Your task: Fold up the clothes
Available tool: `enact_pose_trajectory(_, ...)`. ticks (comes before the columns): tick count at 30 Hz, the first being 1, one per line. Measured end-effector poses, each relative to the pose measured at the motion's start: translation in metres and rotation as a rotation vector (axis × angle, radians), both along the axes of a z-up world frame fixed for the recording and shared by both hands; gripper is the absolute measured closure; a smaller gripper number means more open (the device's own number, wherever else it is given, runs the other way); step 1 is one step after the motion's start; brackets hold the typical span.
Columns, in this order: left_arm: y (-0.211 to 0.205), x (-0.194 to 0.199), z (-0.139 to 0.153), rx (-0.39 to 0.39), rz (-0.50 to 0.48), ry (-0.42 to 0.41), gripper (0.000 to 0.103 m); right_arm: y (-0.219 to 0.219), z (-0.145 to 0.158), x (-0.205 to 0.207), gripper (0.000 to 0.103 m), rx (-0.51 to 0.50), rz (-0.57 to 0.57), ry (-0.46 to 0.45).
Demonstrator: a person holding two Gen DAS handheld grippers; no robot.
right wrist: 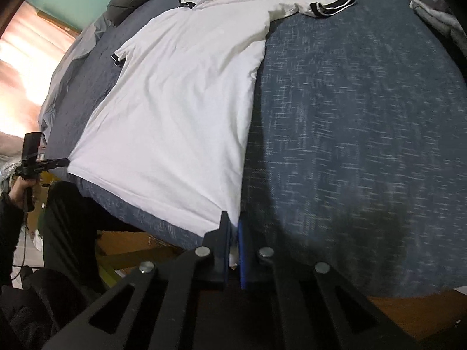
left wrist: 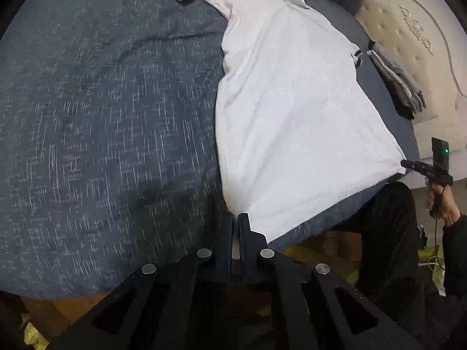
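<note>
Hem corners of the white shirt (left wrist: pixel 280 110) hidden between closed jaws of the left gripper (left wrist: pixel 236 218) and right gripper (right wrist: pixel 232 221), so grip depth cannot be told. Bedspread (right wrist: pixel 364 145) smeared by motion blur on the right side of the right wrist view; folded grey pile (left wrist: pixel 400 84) too small to identify piece by piece. Person's hand (left wrist: pixel 440 204) partly cut off at the frame edge, body lost in dark clothing.

Shirt (left wrist: pixel 286 110) flat on bed (left wrist: pixel 102 116), collar at far end, hem at near edge. Left gripper (left wrist: pixel 236 218) at one hem corner, right gripper (right wrist: pixel 233 224) at the other. Folded pile (left wrist: pixel 397 84) on bed beside shirt, near headboard (left wrist: pixel 414 38).
</note>
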State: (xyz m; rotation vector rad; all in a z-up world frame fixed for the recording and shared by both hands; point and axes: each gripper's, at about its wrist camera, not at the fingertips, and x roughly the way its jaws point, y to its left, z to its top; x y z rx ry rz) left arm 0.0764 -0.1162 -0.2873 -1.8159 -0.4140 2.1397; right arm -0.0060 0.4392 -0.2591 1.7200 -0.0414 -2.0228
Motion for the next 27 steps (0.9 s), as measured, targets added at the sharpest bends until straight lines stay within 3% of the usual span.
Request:
enact_pose_trajectory(9,0.001,0.005,0.004,-0.026,0.017,-0.013,0.097,-0.003,-0.014,-0.001,0.097,0.031,-0.024,-0.049)
enact_pose_trajectory(11,-0.001,0.004,0.007,-0.035,0.022,-0.011,0.097,-0.003,-0.012,-0.003,0.092,0.039,-0.037,-0.049)
enact_pose_trajectory(13,-0.002,0.002,0.01,-0.044,0.028,-0.008,0.096,0.003,-0.006,-0.005,0.077,0.015,-0.055,-0.052)
enact_pose_trajectory(16,-0.005,0.0,0.015,-0.058,0.036,-0.004,0.093,0.012,0.009,-0.013,0.072,-0.004,-0.081,-0.029)
enact_pose_trajectory(19,-0.009,-0.026,0.031,-0.073,0.054,0.045,0.08,0.017,0.025,-0.032,0.072,-0.049,-0.117,0.012)
enact_pose_trajectory(27,-0.005,-0.123,0.069,-0.078,0.093,0.145,0.079,-0.013,0.052,-0.112,0.069,-0.063,-0.115,0.117)
